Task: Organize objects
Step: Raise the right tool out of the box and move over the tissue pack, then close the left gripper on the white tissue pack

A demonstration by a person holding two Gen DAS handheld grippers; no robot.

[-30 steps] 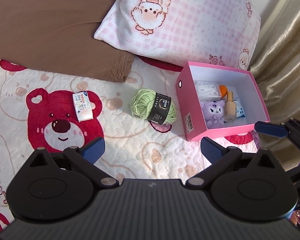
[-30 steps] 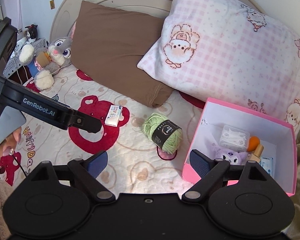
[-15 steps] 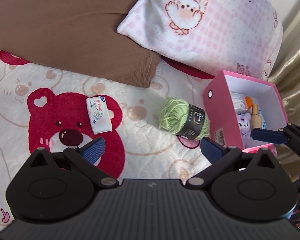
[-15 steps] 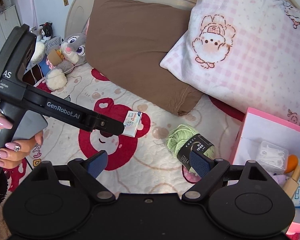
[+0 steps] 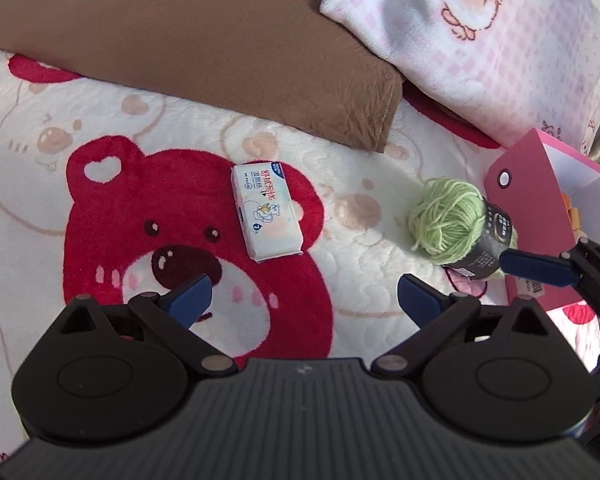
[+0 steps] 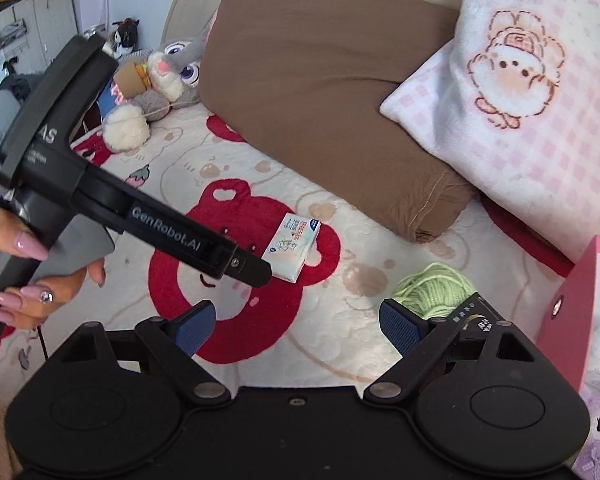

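On the bear-print bed blanket, a white rectangular tissue packet is being approached by the left claw, which is being held wide and empty. The right claw is likewise being kept wide beside the green yarn ball, near the pink cardboard box.

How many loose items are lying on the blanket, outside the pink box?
2. A tissue pack lies on the red bear's ear, and a green yarn ball sits right beside the pink box. The grippers' bodies may hide others nearer the cameras.
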